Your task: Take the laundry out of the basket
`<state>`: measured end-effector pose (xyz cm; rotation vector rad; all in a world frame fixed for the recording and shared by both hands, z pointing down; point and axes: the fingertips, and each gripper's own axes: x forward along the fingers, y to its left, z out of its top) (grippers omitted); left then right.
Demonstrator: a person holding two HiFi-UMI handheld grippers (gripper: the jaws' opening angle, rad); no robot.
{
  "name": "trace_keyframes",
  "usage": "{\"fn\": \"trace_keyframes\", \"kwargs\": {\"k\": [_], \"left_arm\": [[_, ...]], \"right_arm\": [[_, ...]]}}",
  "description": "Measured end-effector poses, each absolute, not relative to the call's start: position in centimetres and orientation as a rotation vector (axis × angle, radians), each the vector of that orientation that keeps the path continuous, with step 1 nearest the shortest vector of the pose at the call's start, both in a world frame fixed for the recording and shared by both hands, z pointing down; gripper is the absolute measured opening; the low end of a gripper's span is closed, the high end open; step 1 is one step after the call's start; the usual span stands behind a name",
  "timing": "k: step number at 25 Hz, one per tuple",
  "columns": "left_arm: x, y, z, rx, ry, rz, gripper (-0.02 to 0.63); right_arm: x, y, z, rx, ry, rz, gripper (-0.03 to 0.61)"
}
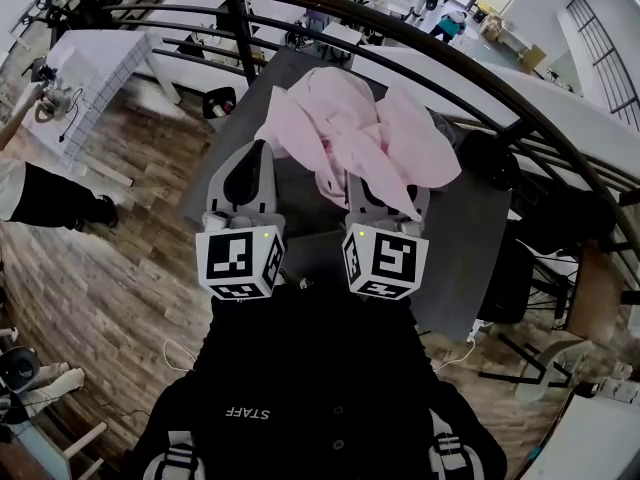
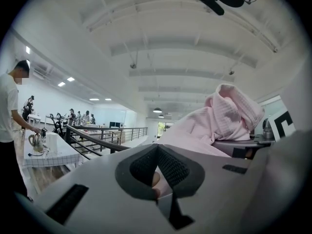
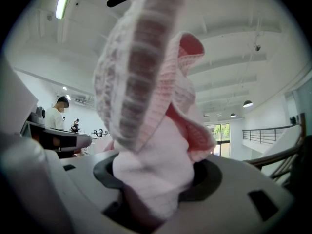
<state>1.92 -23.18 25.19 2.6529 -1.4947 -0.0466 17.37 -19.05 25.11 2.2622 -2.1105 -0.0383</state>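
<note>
The right gripper (image 3: pixel 156 179) is clamped on a thick wad of the pink garment (image 1: pixel 350 133), which bulges out above its jaws. The left gripper (image 2: pixel 157 155) is closed too, its pads meeting at the tips with only a thin sliver of pink cloth between them. That thin pinch looks like the weak hold. Any pull apart could slide the edge free, and the cloth would then swing from the right gripper alone. Both grippers point upward, holding the garment over the middle of the grey table (image 1: pixel 470 228), reaching toward its far edge. A loose fold could also snag the railing (image 1: pixel 420 43) beyond that edge. No basket is in view.
</note>
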Motion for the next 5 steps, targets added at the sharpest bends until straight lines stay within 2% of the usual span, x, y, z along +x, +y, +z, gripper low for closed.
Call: {"fn": "trace_keyframes", "kwargs": {"k": [5], "left_arm": [[1.42, -22.83, 25.3, 2.651, -1.498, -0.042, -0.003]], "right_arm": [[17.03, -18.6, 25.11, 2.262, -2.107, -0.039, 0.29]]}}
